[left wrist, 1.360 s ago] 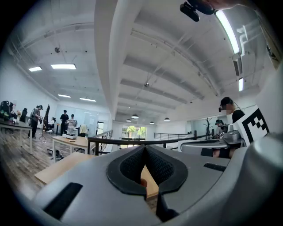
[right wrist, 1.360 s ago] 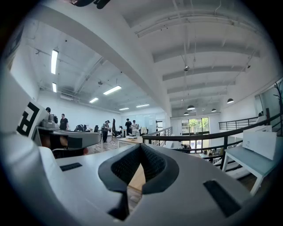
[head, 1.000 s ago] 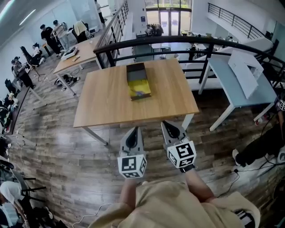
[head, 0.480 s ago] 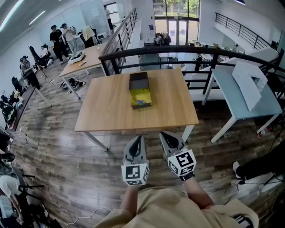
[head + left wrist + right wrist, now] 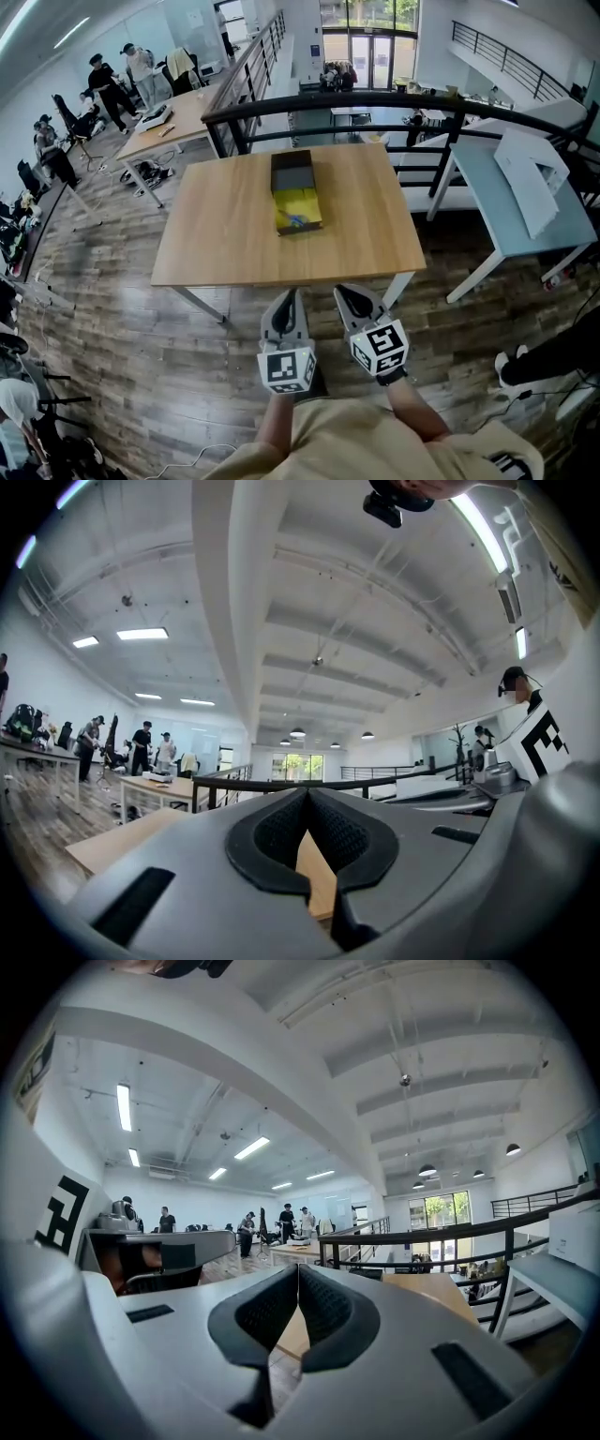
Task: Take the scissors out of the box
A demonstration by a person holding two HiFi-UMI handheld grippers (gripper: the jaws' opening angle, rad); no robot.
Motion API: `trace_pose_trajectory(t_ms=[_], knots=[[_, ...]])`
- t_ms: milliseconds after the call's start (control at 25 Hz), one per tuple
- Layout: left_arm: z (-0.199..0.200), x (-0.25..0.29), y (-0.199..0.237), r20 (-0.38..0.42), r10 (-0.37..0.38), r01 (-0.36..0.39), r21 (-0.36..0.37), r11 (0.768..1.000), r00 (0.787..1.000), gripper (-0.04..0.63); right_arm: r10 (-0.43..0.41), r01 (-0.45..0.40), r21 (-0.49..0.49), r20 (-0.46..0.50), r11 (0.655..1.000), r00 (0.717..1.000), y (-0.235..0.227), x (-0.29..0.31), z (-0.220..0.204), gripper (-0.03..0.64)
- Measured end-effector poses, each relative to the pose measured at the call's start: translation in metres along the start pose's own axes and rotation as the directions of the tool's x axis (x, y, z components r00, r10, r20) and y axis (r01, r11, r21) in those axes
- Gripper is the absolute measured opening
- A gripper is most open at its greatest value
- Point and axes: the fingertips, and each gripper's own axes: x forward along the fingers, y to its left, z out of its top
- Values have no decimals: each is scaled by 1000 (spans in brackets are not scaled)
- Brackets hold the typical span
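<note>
An open box (image 5: 294, 208) with a yellow inside lies in the middle of the wooden table (image 5: 216, 234), and its dark lid (image 5: 290, 172) sits at its far end. A small bluish thing (image 5: 294, 220) lies in the yellow part, too small to make out. In the head view my left gripper (image 5: 286, 296) and right gripper (image 5: 345, 292) hang side by side just short of the table's near edge, well back from the box. Both point level towards the table. Each is shut with nothing between its pads: the left gripper (image 5: 307, 795) and the right gripper (image 5: 298, 1269).
A black railing (image 5: 375, 98) runs behind the table. A pale blue table (image 5: 497, 202) bearing a white box (image 5: 530, 173) stands to the right. More desks and several people fill the far left of the room. Wooden floor lies between me and the table.
The table and box have drawn nearer in the head view. Both grippers have moved forward towards the table's near edge and sunk a little, and both stay shut.
</note>
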Motion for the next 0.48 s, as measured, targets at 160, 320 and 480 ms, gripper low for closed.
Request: trace_pose_trajectory(t_ms=[160,320,480], knots=[[-3,54,46,5,-14,14,-20,1000,1000,11,-7,7,2,-16,1000,1000,-19,67,4,13],[-3,113,98,16,-35,35,-51,998,999,11,-12,12,-14,-23,1000,1000,-36,140,15,14],[-4,168,145,23,-73,73,-46,996,997,11,-25,25,-21,-19,999,1000,-50,211,23,14]])
